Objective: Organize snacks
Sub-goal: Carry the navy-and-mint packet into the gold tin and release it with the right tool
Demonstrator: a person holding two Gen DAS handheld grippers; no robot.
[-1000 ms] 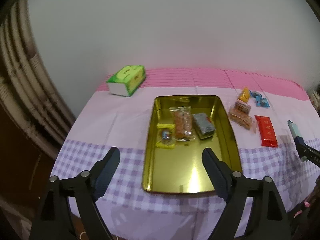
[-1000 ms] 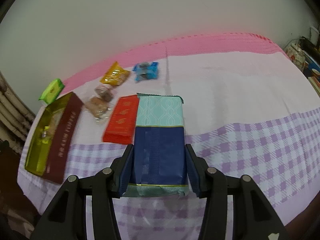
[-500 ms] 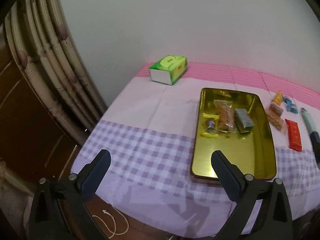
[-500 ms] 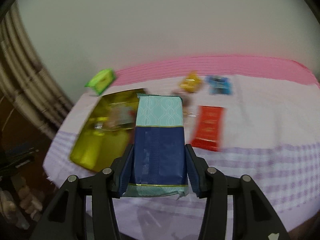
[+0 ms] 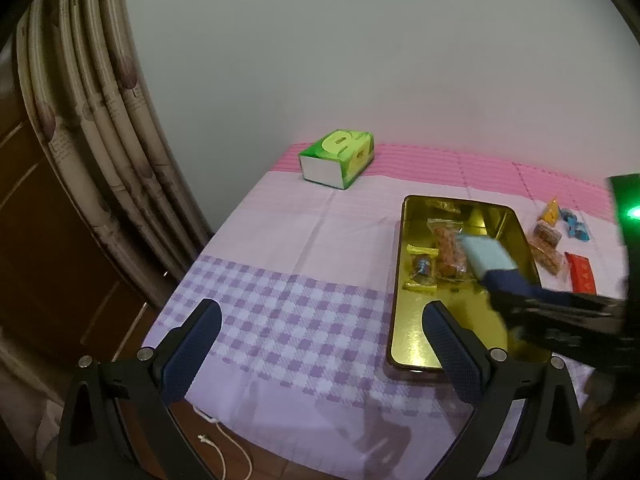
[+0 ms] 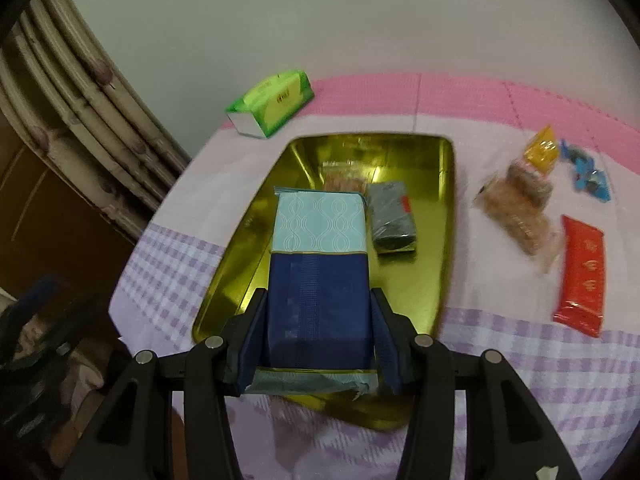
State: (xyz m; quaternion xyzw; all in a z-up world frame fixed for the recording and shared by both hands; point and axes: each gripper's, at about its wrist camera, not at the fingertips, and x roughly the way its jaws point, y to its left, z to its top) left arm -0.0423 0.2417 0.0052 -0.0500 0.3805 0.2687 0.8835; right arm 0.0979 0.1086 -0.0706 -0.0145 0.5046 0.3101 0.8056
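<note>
Over the shiny gold metal tray [image 6: 436,240], the right hand-held gripper [image 6: 319,336] pinches a flat snack packet, dark blue below and pale blue with wavy lines on top [image 6: 320,256]. Its two fingers press on the packet's sides, and the packet sticks out forward above the tray. In the left view that same packet [image 5: 486,254] shows up blurry over the tray [image 5: 400,300].

Inside the tray lie a small grey packet with a red mark [image 6: 390,216], a clear bag of orange snacks [image 5: 450,250] and a little yellow-wrapped sweet [image 5: 422,268].

To the right of the tray, on the pink and purple checked tabletop [image 6: 520,360], are more snacks — a long red packet [image 6: 582,276], clear bags of brown biscuits [image 6: 520,204], a small orange bag [image 6: 542,154] and blue wrapped sweets [image 6: 588,172].

The left hand-held gripper [image 5: 318,348] is spread wide and holds nothing, above the checked cloth just left of the tray.

Far back near the wall sits a green tissue box [image 5: 338,158]. A striped beige curtain [image 5: 88,140] hangs to the left — and a white cord [image 5: 224,440] lies on the floor.
</note>
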